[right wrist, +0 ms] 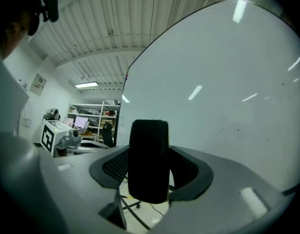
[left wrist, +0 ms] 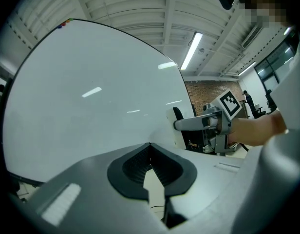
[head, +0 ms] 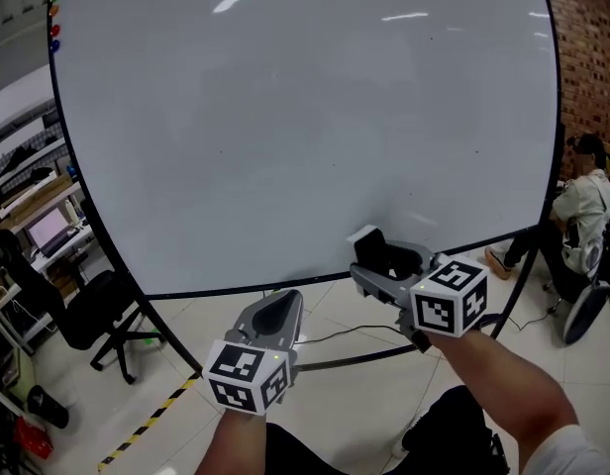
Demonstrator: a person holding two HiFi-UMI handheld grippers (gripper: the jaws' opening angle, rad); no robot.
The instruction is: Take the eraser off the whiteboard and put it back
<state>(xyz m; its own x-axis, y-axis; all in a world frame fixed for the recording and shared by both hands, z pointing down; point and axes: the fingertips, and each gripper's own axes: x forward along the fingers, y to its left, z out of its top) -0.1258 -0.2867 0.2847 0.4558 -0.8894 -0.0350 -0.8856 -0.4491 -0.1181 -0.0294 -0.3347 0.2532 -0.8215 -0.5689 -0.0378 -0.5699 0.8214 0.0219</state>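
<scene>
The big whiteboard (head: 285, 117) fills the head view and stands just ahead of both grippers. My right gripper (head: 382, 265) is shut on the eraser (head: 387, 256), a block with black felt and a white back, held at the board's lower edge. In the right gripper view the eraser's black felt (right wrist: 149, 160) stands upright between the jaws, with the whiteboard (right wrist: 228, 82) close on the right. My left gripper (head: 276, 310) hangs lower left, shut with nothing in it. From the left gripper view, its jaws (left wrist: 151, 152) meet, and the right gripper (left wrist: 203, 126) shows beside the whiteboard (left wrist: 91, 106).
A black office chair (head: 87, 310) and a desk with a monitor (head: 50, 231) stand at the left. A seated person (head: 582, 206) is at the right, before a brick wall (head: 587, 47). Yellow-black tape (head: 147, 424) and a cable (head: 335, 336) lie on the tiled floor.
</scene>
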